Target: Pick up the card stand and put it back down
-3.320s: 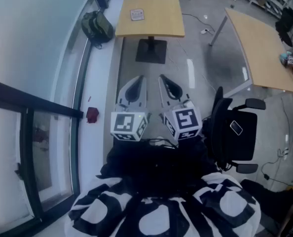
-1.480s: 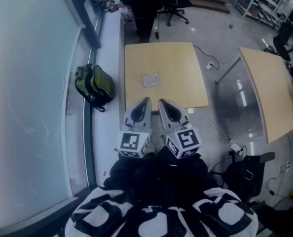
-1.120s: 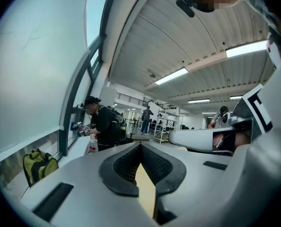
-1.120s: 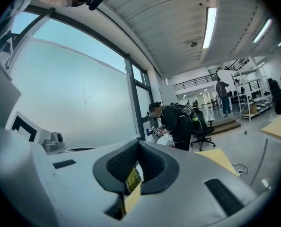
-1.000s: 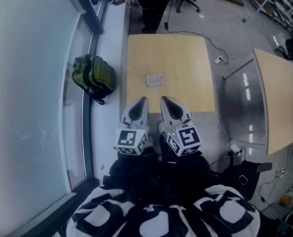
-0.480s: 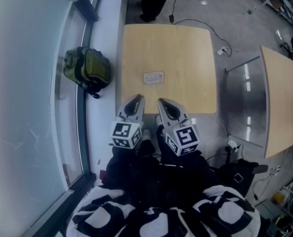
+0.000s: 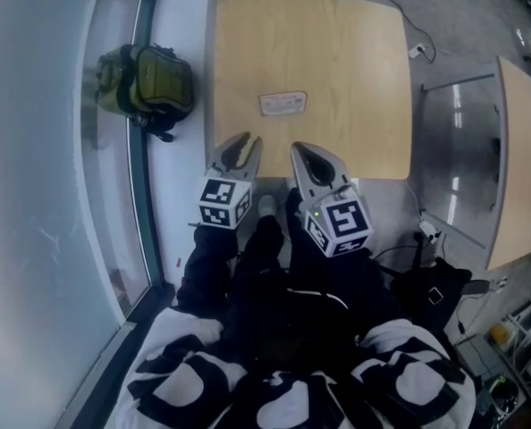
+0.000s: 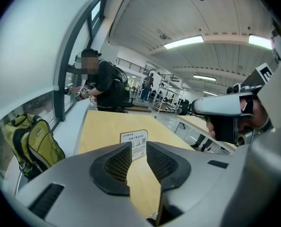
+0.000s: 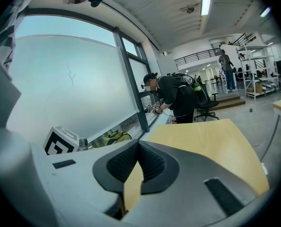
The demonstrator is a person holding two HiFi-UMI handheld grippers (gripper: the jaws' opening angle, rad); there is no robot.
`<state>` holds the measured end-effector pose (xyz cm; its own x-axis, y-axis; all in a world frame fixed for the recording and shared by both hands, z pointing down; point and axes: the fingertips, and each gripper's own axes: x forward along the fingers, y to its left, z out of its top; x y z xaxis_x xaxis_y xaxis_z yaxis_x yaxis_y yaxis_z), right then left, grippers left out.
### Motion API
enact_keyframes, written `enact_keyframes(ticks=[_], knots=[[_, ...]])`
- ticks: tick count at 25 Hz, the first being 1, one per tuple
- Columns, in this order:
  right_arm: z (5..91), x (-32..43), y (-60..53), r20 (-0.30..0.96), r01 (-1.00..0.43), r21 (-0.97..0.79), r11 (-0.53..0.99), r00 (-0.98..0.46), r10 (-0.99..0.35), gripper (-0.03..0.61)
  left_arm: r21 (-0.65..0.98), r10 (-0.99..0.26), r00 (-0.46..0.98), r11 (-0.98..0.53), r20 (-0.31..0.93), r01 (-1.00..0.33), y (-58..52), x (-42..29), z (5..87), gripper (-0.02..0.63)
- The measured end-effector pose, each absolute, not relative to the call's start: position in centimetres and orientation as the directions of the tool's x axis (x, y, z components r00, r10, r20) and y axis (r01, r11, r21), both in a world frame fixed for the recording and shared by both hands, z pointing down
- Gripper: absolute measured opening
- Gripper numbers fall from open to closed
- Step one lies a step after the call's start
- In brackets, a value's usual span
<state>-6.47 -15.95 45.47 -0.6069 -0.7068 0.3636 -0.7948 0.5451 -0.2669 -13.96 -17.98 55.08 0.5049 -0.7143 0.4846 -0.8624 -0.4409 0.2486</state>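
Left gripper [image 7: 246, 139], jaws just parting and empty, is hovering short of the card stand [image 7: 282, 104] mid-reach, needing next to straddle it.

The card stand [image 7: 282, 104] sits midway on the table [image 7: 346, 61] — the backpack [image 7: 147, 80] lies left of it, by the window [image 7: 33, 150].

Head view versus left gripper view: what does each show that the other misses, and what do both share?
Only the head view: the wearer's black-and-white patterned garment. Only the left gripper view: a person in black at the window ledge, and ceiling strip lights. Both: the light wooden square table, the white card stand upright on it, the green backpack.
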Motion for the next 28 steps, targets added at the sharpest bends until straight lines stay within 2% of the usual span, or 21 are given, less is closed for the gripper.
enact_keyframes(ticks=[4,9,14,20,28], knots=[[47.7,-6.6,-16.1,0.390,-0.800,-0.281,0.529,-0.599,-0.699,0.006,0.260,-0.674,0.545,-0.484,0.498,-0.836,-18.7,-13.4,57.3,0.125],[49.4,-6.9,-16.1,0.402,-0.801,-0.288,0.524,-0.598,-0.693,0.006,0.247,-0.615,0.606,-0.570,0.504,-0.784,-20.0,-12.4,59.4,0.219],[51.2,-6.7,-15.8,0.407,-0.797,-0.295,0.527,-0.604,-0.686,0.006,0.217,-0.608,0.618,-0.603,0.498,-0.768,-22.4,-12.7,61.8,0.244],[52.8,-6.5,-15.8,0.422,-0.801,-0.296,0.520,-0.598,-0.681,0.006,0.235,-0.554,0.699,-0.682,0.452,-0.693,-24.8,-12.2,63.6,0.371],[53.5,-7.2,-16.1,0.415,-0.792,-0.303,0.530,-0.611,-0.674,0.006,0.243,-0.458,0.804,-0.789,0.380,-0.564,-28.0,-10.8,63.1,0.373]])
